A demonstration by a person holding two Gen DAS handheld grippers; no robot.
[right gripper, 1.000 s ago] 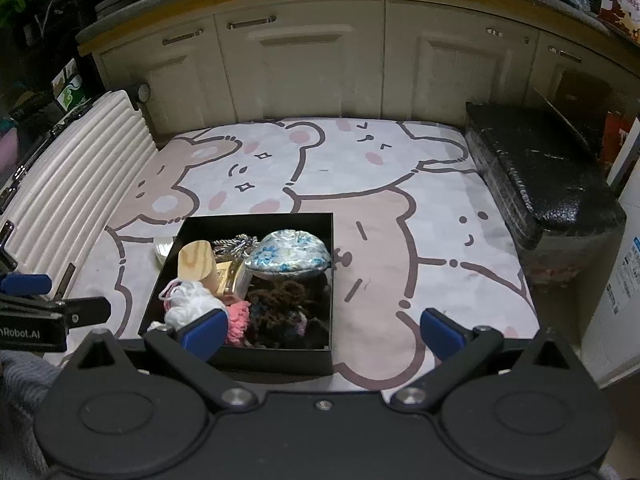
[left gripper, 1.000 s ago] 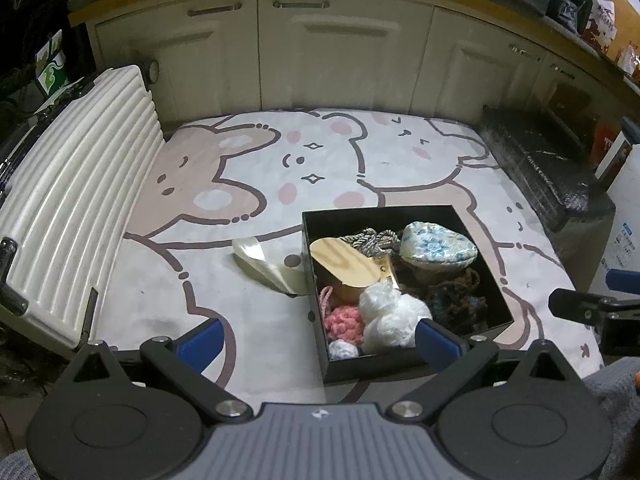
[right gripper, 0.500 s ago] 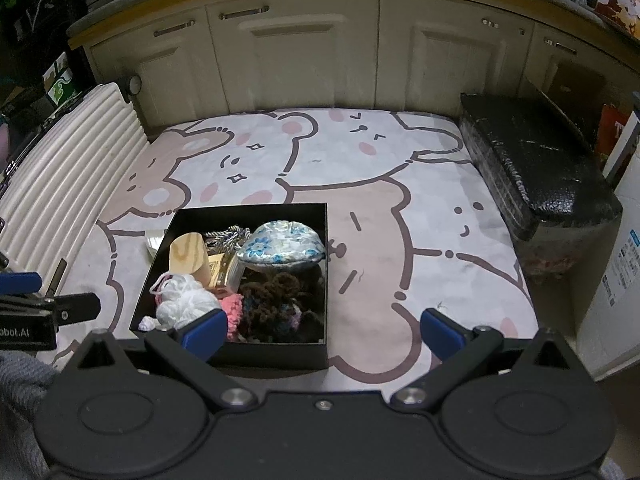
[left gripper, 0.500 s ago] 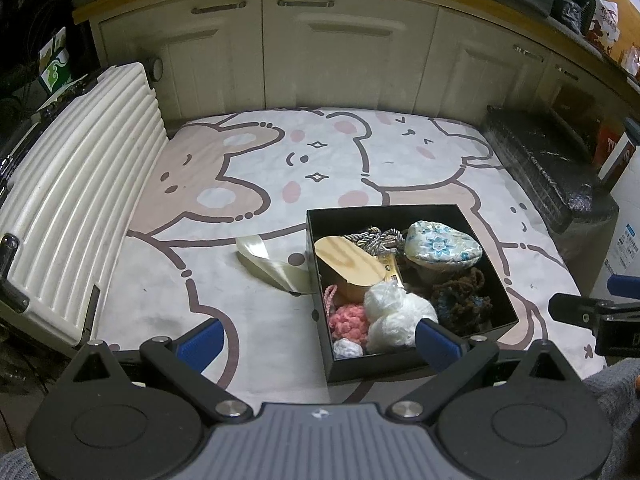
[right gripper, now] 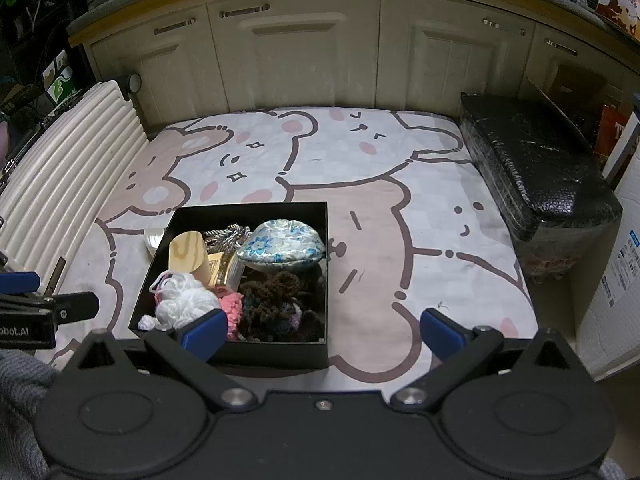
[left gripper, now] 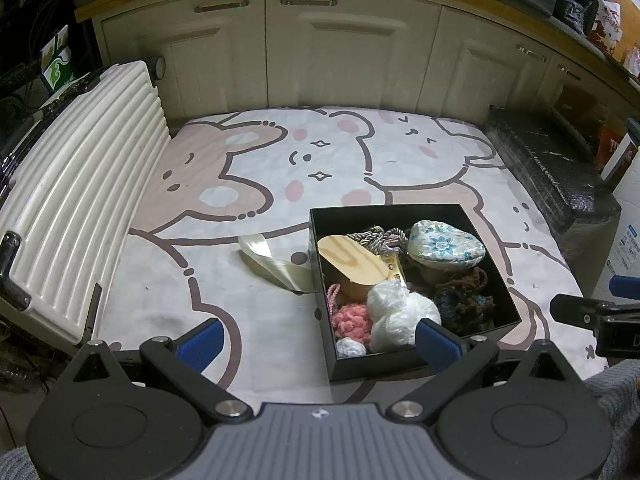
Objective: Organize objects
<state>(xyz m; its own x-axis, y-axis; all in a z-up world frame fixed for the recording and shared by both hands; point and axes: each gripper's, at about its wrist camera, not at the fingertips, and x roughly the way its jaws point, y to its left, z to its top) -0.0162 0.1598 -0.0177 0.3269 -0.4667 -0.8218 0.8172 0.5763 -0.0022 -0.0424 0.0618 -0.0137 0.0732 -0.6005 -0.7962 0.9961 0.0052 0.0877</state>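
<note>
A black open box point(left gripper: 412, 364) sat on the bear-print mat point(left gripper: 280, 160), crowded with a blue-flowered fabric pouch point(left gripper: 446, 245), a wooden piece point(left gripper: 352, 258), white yarn point(left gripper: 400, 314), pink yarn point(left gripper: 352, 320) and dark brown yarn point(left gripper: 460, 300). A cream ribbon point(left gripper: 276, 266) lay on the mat just beside the box's left wall. The left gripper point(left gripper: 318, 344) and the right gripper point(right gripper: 322, 332) both hung spread wide with nothing between their fingers. The left tool's side read "obot.AI" point(right gripper: 14, 331). A ribbed white suitcase point(left gripper: 76, 200) stood at the mat's left edge.
</note>
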